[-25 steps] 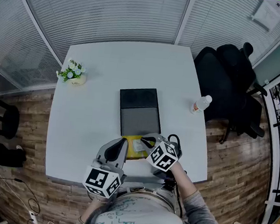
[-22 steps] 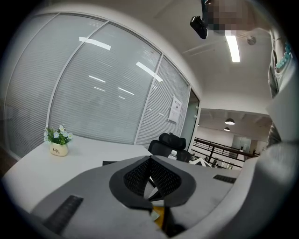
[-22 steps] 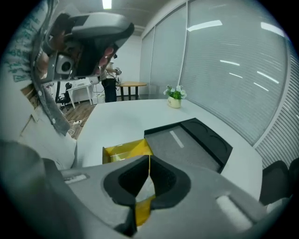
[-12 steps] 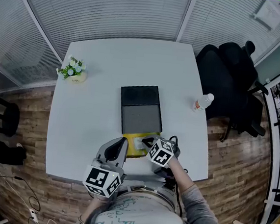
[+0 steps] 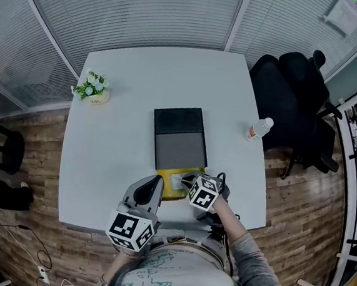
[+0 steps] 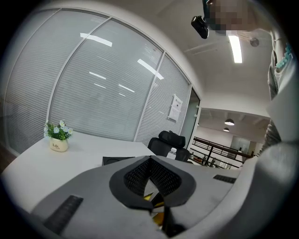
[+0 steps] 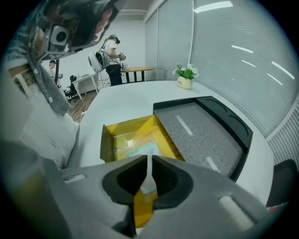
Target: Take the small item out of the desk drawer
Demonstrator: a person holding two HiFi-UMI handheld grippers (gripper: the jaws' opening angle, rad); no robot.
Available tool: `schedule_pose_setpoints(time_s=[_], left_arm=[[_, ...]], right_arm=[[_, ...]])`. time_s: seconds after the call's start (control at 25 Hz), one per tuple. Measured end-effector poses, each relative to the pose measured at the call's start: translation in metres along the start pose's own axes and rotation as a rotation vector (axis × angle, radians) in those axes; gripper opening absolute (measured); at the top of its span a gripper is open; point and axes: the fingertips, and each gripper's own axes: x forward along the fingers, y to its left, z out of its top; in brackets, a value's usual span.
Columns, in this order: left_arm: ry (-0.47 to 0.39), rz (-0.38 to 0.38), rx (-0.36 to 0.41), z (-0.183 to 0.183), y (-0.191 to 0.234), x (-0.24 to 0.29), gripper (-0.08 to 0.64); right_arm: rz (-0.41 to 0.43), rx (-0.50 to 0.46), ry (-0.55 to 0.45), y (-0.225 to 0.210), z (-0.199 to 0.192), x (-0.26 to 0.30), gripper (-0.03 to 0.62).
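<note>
We are holding the right gripper (image 7: 148, 159) over the pulled-out yellow plastic drawer (image 7: 108, 140), its jaws just opening to a slit and pinching nothing. The left gripper (image 6: 150, 159) is pressed together beside it. The small clear-wrapped packet (image 7: 135, 141) is lying inside, so grasping and lifting are remaining.

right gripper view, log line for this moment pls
right gripper | over open yellow drawer | jaws just opening, narrow gap, not gripping | packet lies in drawer

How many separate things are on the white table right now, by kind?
Small potted plant with white flowers: 1
Clear plastic bottle: 1
Dark grey desktop drawer box: 1
Pale flat packet lying in the box's open yellow drawer: 1
Total: 4
</note>
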Motion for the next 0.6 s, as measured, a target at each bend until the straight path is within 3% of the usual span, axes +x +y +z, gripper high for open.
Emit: schedule_pose_setpoints(time_s=[0.24,0.6], left_arm=[[0.002,0.001,-0.004,-0.001,0.004,-0.001,-0.003],[0.007,0.009,-0.004,-0.003,0.011,0.0,-0.003]], right_arm=[[0.037,-0.075,0.067,0.003,-0.004,0.015,0.063],[0.042,-0.118,0.145,0.001,-0.012,0.037,0.034]])
